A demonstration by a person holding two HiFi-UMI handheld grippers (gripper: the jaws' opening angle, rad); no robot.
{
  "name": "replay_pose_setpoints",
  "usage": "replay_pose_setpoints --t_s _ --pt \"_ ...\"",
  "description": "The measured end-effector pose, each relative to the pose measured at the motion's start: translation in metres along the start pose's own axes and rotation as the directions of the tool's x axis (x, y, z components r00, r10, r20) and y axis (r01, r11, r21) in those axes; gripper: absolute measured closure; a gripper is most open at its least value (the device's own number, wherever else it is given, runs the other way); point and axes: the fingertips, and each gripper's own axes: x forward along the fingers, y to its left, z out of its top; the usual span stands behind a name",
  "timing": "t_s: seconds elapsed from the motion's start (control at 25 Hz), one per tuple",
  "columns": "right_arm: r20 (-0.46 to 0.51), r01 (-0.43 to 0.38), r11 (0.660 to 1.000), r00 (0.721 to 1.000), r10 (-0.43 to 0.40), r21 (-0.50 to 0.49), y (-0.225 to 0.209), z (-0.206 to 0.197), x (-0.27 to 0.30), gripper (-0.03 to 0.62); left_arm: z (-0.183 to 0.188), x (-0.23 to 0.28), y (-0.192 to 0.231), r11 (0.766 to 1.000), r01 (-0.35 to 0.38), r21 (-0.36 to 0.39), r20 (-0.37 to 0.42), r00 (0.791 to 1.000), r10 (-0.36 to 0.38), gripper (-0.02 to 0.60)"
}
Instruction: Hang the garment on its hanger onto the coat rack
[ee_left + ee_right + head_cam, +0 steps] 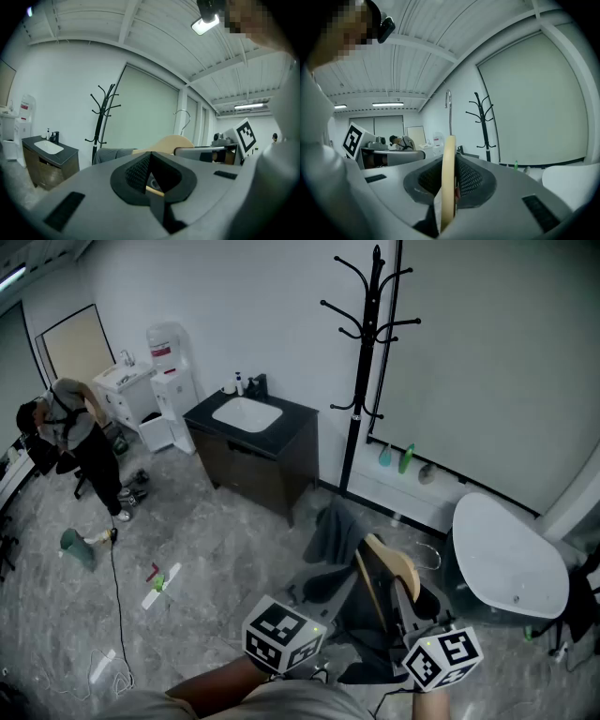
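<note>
A wooden hanger (386, 570) with a dark grey garment (330, 538) draped on it is held low in front of me, apart from the black coat rack (368, 352) by the far wall. My right gripper (409, 615) is shut on the hanger's wooden body (449, 168), seen edge-on with its metal hook (448, 105) standing upright. My left gripper (323, 610) is shut on the hanger's thin lower bar (154, 190). In the left gripper view the hanger's shoulder (169, 142), the garment (112, 153) and the rack (101, 117) lie beyond the jaws.
A dark vanity with a white sink (251, 432) stands left of the rack. A white bathtub (511, 559) is at the right. A person (73, 432) bends over at the far left near a water dispenser (171, 367). A cable and small litter (159, 582) lie on the floor.
</note>
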Motion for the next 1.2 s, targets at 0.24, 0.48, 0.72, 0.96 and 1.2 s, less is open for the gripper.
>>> replay_pose_setpoints --t_s 0.24,0.48,0.72,0.96,1.2 --pt "-0.012 0.007 1.000 1.000 -0.007 -0.005 -0.002 -0.002 -0.005 0.531 -0.001 0.000 -0.005 1.000 0.001 -0.005 0.002 1.000 -0.001 0.577" --pt "-0.006 0.017 1.000 1.000 -0.017 0.010 -0.008 -0.004 -0.013 0.531 -0.007 0.001 -0.012 1.000 0.007 -0.006 -0.001 1.000 -0.007 0.577" --pt "0.000 0.022 1.000 1.000 -0.022 0.017 -0.020 -0.002 -0.020 0.531 -0.012 0.009 -0.017 1.000 -0.001 -0.008 -0.012 1.000 0.001 0.577" --pt "0.004 0.014 1.000 1.000 -0.014 0.023 -0.038 -0.001 -0.025 0.531 -0.015 0.023 -0.023 1.000 -0.022 -0.003 -0.014 1.000 0.022 0.577" --pt "0.002 0.003 1.000 1.000 -0.003 0.022 -0.058 0.004 -0.023 0.531 -0.015 0.041 -0.027 0.999 -0.044 -0.003 -0.015 0.999 0.044 0.577"
